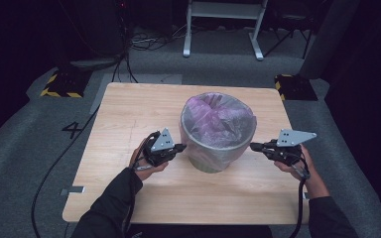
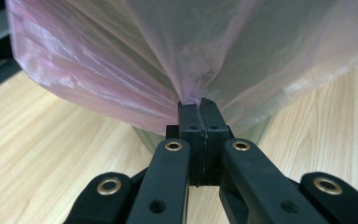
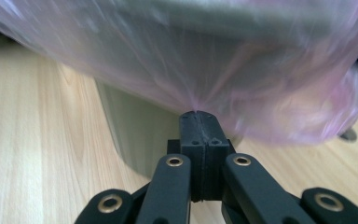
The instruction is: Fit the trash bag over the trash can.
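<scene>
Tearing is the chief risk here: each claw is clamped on a pinch of the thin pink bag liner (image 1: 218,119) that is folded over the rim of the grey bin (image 1: 213,161), standing just right of centre in the high view on the wooden table (image 1: 129,114). In the left gripper view the left claw (image 2: 199,103) has its jaws pressed together with a gathered point of film rising from between them, creases fanning up and outward; in the right gripper view the right claw (image 3: 198,115) grips the same way, the film drawn to a point at its tips. In the high view the left claw sits at the bin's left side and the right claw (image 1: 254,146) at its right side, both low on the turned-down skirt. Because each hold is so small, a sharp outward or upward pull would likely load the film at that one spot and rip it or let it slip free. Uneven pulling by the two hands could drag the light bin sideways or tip it. The skirt also looks snug on the rim, so lifting before it loosens might raise bin and bag together.
</scene>
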The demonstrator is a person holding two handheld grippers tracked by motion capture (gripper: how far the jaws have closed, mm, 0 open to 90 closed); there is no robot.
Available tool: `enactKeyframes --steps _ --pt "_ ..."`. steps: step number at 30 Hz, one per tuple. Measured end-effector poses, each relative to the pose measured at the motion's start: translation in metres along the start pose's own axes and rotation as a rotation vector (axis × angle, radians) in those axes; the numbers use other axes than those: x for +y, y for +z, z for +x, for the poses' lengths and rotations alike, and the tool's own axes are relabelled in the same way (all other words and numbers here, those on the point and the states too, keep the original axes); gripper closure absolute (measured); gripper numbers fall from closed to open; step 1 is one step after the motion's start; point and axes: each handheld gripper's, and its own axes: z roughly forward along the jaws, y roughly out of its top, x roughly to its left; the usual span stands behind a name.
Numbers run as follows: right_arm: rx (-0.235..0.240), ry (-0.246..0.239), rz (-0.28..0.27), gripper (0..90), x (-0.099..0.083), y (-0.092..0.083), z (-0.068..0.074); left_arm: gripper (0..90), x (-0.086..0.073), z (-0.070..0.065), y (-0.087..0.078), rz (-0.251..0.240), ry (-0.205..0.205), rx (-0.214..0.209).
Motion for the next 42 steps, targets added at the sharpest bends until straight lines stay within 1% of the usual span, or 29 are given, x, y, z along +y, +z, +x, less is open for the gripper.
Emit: enactKeyframes --steps 2,3,5,7,8,10,12,14,15,16,19,20,21,23,25,27,28,31,33,34,35,36,37,38,39,40,41,42 --pt "0.018 0.012 0.014 90.0 -0.004 0.002 0.000 89.9 -0.003 0.000 0.002 0.015 0.005 -0.004" --pt "0.022 0.017 0.031 90.0 -0.006 0.003 0.000 89.9 -0.004 -0.001 0.003 0.023 0.005 -0.003" --pt "0.023 0.019 0.062 90.0 -0.011 0.006 0.000 89.9 -0.008 -0.002 0.007 0.051 0.015 0.009" --pt "0.029 0.028 0.080 90.0 -0.015 0.008 0.000 89.9 -0.012 -0.001 0.009 0.060 0.005 0.002" --pt "0.030 0.032 0.085 90.0 -0.017 0.010 0.001 89.9 -0.013 -0.002 0.010 0.072 0.012 0.008" --pt "0.019 0.040 0.098 90.0 -0.021 0.011 0.000 89.9 -0.016 -0.002 0.012 0.073 0.012 0.005" --pt "0.017 0.058 0.089 90.0 -0.023 0.009 -0.001 89.9 -0.017 -0.003 0.013 0.088 0.027 0.012" --pt "0.021 0.059 0.087 90.0 -0.026 0.007 0.000 89.9 -0.019 -0.003 0.015 0.093 0.017 0.008" --pt "0.020 0.068 0.081 90.0 -0.026 0.006 0.000 89.9 -0.020 -0.004 0.016 0.107 0.027 0.006" --pt "0.030 0.073 0.067 90.0 -0.027 0.005 0.001 89.9 -0.020 -0.005 0.016 0.113 0.029 0.005" --pt "0.025 0.061 0.075 90.0 -0.027 0.003 0.005 89.9 -0.024 -0.007 0.021 0.134 0.042 0.008" --pt "0.024 0.063 0.075 90.0 -0.028 0.004 0.005 89.9 -0.025 -0.008 0.022 0.136 0.039 0.010" --pt "0.017 0.069 0.080 90.0 -0.029 0.004 0.005 89.9 -0.026 -0.008 0.024 0.138 0.032 0.005" --pt "0.018 0.087 0.077 90.0 -0.031 0.004 0.004 89.9 -0.029 -0.009 0.027 0.158 0.044 0.009" --pt "0.009 0.106 0.067 90.0 -0.033 0.003 0.003 89.9 -0.032 -0.010 0.030 0.175 0.049 0.005" --pt "0.017 0.113 0.054 90.0 -0.034 0.001 0.002 89.9 -0.035 -0.011 0.033 0.196 0.061 0.004" --pt "0.009 0.116 0.057 90.0 -0.034 0.001 0.002 89.9 -0.036 -0.012 0.033 0.204 0.063 0.002" --pt "0.014 0.120 0.067 89.7 -0.036 0.002 0.002 89.9 -0.040 -0.013 0.036 0.217 0.054 -0.008" --pt "0.009 0.129 0.068 83.8 -0.036 0.002 0.002 89.8 -0.042 -0.013 0.037 0.219 0.052 -0.002" --pt "0.003 0.131 0.060 83.1 -0.034 0.001 0.001 89.7 -0.043 -0.013 0.037 0.218 0.045 0.000" --pt "-0.006 0.130 0.046 81.5 -0.031 -0.002 0.001 88.3 -0.044 -0.012 0.036 0.216 0.028 0.002" --pt "-0.013 0.132 0.026 77.0 -0.026 -0.005 0.000 80.7 -0.045 -0.011 0.035 0.216 0.011 0.006" --pt "-0.026 0.134 0.000 70.5 -0.020 -0.009 -0.001 66.6 -0.045 -0.011 0.034 0.210 -0.011 0.007" --pt "-0.035 0.136 -0.026 68.6 -0.013 -0.015 -0.002 55.4 -0.046 -0.010 0.031 0.209 -0.031 -0.003" --pt "-0.039 0.134 -0.056 63.5 -0.005 -0.020 -0.003 44.6 -0.045 -0.010 0.028 0.197 -0.056 0.001" --pt "-0.054 0.135 -0.088 57.5 0.005 -0.027 -0.004 33.1 -0.045 -0.009 0.025 0.190 -0.070 -0.006" --pt "-0.061 0.137 -0.108 55.0 0.012 -0.031 -0.005 27.7 -0.044 -0.009 0.020 0.181 -0.089 -0.007" --pt "-0.069 0.138 -0.133 51.1 0.022 -0.036 -0.007 21.7 -0.043 -0.010 0.014 0.178 -0.104 0.005"
